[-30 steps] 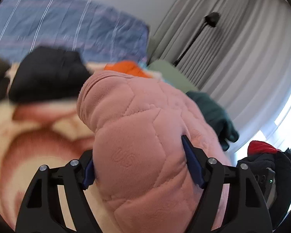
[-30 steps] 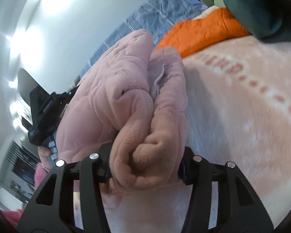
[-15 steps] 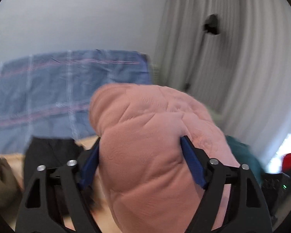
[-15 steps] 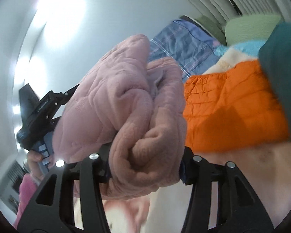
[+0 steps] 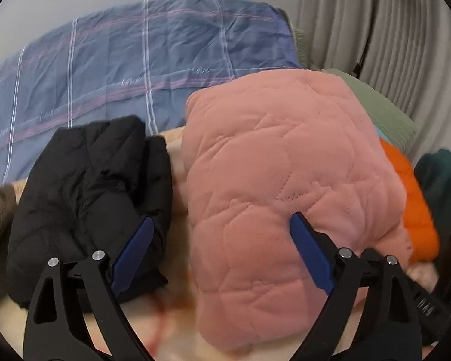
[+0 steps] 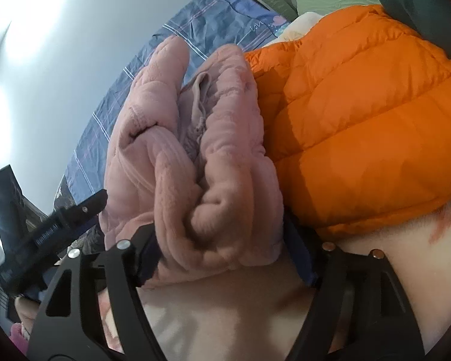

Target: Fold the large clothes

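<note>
- Left gripper (image 5: pixel 222 242) spread wide, left pad off the pink quilted fleece (image 5: pixel 285 186), right pad against it.
- Right gripper (image 6: pixel 222 237) clamped on the folded fleece's end.
- Fleece on the bed between black jacket (image 5: pixel 87 192) and orange puffer jacket (image 6: pixel 360 120).
- "love" repeated on the blue plaid duvet (image 5: pixel 135 60).
</note>
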A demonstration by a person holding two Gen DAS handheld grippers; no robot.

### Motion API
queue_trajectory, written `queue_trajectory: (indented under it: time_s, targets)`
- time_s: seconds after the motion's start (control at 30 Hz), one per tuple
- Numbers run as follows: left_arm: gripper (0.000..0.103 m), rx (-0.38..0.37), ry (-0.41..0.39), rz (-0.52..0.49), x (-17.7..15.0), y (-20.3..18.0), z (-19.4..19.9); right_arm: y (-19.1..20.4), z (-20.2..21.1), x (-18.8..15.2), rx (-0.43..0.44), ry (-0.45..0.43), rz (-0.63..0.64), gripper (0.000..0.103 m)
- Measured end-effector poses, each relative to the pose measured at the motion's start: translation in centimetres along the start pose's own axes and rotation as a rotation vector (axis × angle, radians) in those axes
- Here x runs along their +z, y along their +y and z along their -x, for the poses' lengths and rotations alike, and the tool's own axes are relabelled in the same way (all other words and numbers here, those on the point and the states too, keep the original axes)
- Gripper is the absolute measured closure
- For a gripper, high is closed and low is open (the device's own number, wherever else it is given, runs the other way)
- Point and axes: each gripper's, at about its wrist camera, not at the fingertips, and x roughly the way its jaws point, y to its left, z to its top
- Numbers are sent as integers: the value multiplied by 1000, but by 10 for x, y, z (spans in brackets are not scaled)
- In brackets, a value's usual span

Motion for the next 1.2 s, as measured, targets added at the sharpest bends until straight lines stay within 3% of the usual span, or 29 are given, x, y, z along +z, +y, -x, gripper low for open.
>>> queue_trajectory:
  time_s: [0.1,0.27,0.4,0.47,0.6,0.77,0.97,1.2]
  targets:
    - [11,24,-25,-105,-1,-12,23,-3,12,-9,14,-6,-9,25]
    - [8,35,-50,-221,-38,-17,68,10,29,-20,-37,-10,34,23]
    - [7,4,-46,-216,-71,-11,104,23,58,-35,-128,38,109,23]
    - [7,6,-87,-179,-93,-5,130,32,88,-41,-173,29,145,23]
    - [1,20,-160,-155,-135,-5,183,63,159,-50,-192,-64,283,21]
    - [1,36,-252,-196,-167,-26,245,106,250,-87,-256,-232,441,3]
    - [1,41,-348,-226,-193,-45,309,132,312,-138,-341,-368,541,2]
    - [1,57,-374,-223,-216,-49,361,136,350,-165,-396,-380,574,2]
